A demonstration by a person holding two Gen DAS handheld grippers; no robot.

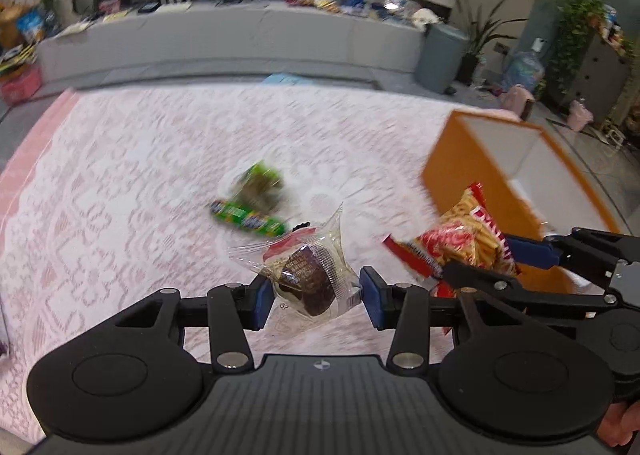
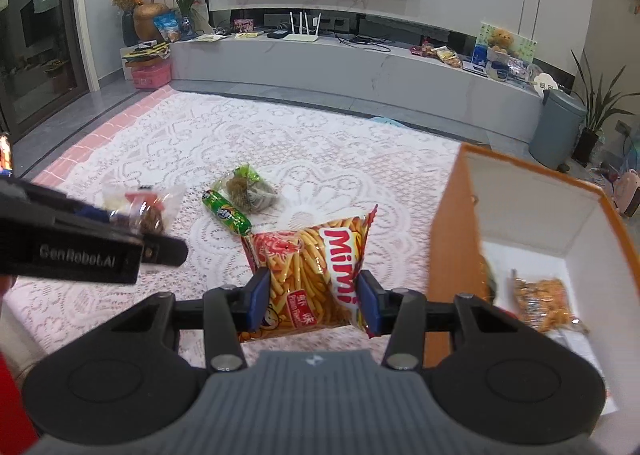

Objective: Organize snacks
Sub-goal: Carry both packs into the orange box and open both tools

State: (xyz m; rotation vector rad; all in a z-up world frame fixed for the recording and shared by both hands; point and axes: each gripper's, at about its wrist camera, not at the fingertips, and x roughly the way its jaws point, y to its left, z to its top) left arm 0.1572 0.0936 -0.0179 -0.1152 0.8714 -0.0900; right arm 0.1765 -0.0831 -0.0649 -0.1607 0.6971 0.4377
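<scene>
left gripper (image 1: pixel 316 297) nearest the lens, blue pads clenched on a clear-wrapped chocolate muffin (image 1: pixel 310 279), muffin held off the lace tablecloth (image 1: pixel 120 195), wrapper tail sticking up and away from the camera, no real long axis on the cake itself. right gripper (image 2: pixel 312 297) clamped on a mimi prawn-stick bag (image 2: pixel 316 275), bag hanging between the pads with its long axis running roughly away from the lens, printed name reading sideways up the right edge, top seam tilted toward the orange box (image 2: pixel 452 239). step in hand looks like carrying both snacks toward that box, which stands just right of the bag, open top, white inside, one orange snack packet (image 2: pixel 544 299) already lying at the bottom. next move likely calls for getting the bag over the near wall before letting go, then the muffin after, without the two grippers fouling each other. left on the cloth: a green candy tube (image 2: pixel 226 213) and a green-topped packet (image 2: pixel 248 189) touching it, not yet picked.
</scene>
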